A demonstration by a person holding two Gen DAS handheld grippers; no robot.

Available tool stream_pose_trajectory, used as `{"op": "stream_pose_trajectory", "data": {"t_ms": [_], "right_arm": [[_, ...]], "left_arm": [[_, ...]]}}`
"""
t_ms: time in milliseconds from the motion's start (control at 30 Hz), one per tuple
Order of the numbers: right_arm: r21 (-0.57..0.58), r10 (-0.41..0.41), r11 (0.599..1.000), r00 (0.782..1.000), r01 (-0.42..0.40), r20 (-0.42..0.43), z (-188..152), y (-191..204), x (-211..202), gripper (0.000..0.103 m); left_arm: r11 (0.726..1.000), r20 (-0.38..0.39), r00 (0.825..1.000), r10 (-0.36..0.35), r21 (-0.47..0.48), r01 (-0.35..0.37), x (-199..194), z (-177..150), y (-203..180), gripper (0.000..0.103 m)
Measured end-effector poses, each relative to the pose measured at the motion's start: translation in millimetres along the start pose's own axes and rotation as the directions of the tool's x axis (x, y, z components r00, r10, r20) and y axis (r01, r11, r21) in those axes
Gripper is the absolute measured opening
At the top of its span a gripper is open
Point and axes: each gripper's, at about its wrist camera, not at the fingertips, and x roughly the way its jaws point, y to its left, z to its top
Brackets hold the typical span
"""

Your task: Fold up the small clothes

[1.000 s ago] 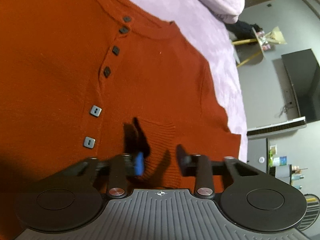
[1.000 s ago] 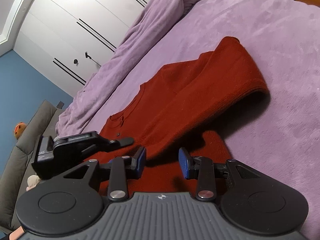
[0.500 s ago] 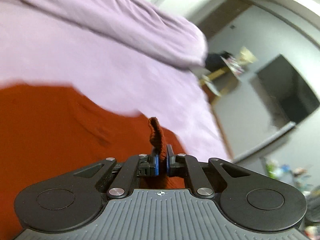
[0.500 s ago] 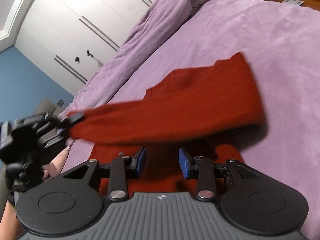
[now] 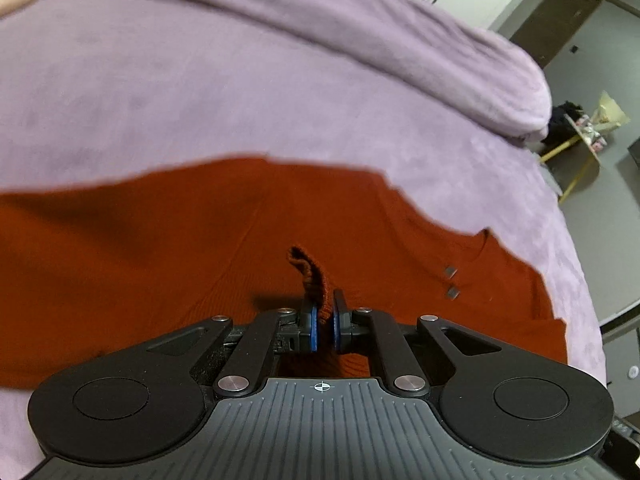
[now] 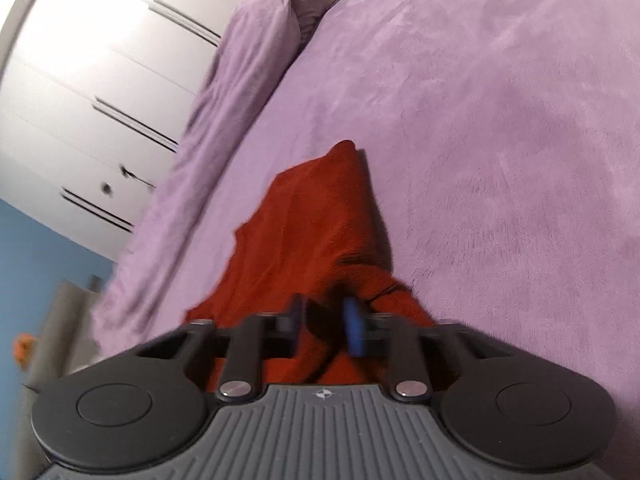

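Sweater (image 5: 168,248): rust-red knit, spread across the purple bed (image 5: 200,92); in the left wrist view it fills the middle of the frame, and two small dark buttons (image 5: 451,272) show near its neckline on the right.
Left gripper (image 5: 324,324): its fingers are pressed nearly together on a raised ribbed edge of the sweater, which stands up as a narrow fold between the blue pads (image 5: 313,328).
Right gripper (image 6: 323,322): fingers apart with a clear gap; the red knit lies under and between them, but the blur leaves it uncertain whether they touch the cloth.
Sweater from the right wrist view (image 6: 316,224): a bunched, tapering heap running away from the gripper up the bed.
Bedding (image 6: 224,100): a rolled purple blanket lies along the far side of the bed.
Wardrobe (image 6: 92,68): white doors behind the blanket.
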Motion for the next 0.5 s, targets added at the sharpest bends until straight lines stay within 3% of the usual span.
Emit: {"op": "stream_pose_trajectory", "data": {"t_ms": [33,100,167,200,267,333,400,500], "right_arm": [[-0.039,-0.025,0.999,1.000,0.025,0.010,0,5,-1,0.003],[-0.148,-0.073,0.985,0.990,0.091,0.117,-4,20,-9,0.000],[-0.266,-0.143,0.941,0.957,0.211,0.253,-9,34,-17,0.000],[-0.281,-0.146,0.935,0.957,0.216,0.251,-10,35,-17,0.000],[-0.240,-0.120,0.958,0.981,0.155,0.153,-6,29,-14,0.000],[-0.220,-0.102,0.966,0.984,0.134,0.148,-7,27,-19,0.004],[-0.262,-0.085,0.957,0.983,0.127,0.164,-5,33,-22,0.004],[-0.339,-0.083,0.933,0.989,0.120,0.122,-6,47,-10,0.004]], "left_arm": [[1.000,0.025,1.000,-0.015,0.010,0.014,-5,3,-6,0.009],[0.998,0.095,0.994,-0.044,0.051,0.039,-17,6,-16,0.009],[0.993,0.159,0.987,-0.038,0.115,0.019,-24,9,-25,0.009],[0.991,0.175,0.984,-0.029,0.137,0.005,-24,10,-28,0.009],[0.988,0.159,0.987,-0.004,0.156,-0.021,-17,9,-27,0.009],[0.986,0.118,0.992,0.033,0.156,-0.051,-7,5,-21,0.009],[0.986,0.084,0.994,0.069,0.145,-0.080,3,-1,-13,0.009],[0.990,0.052,0.995,0.086,0.106,-0.091,10,-9,3,0.009]]}}
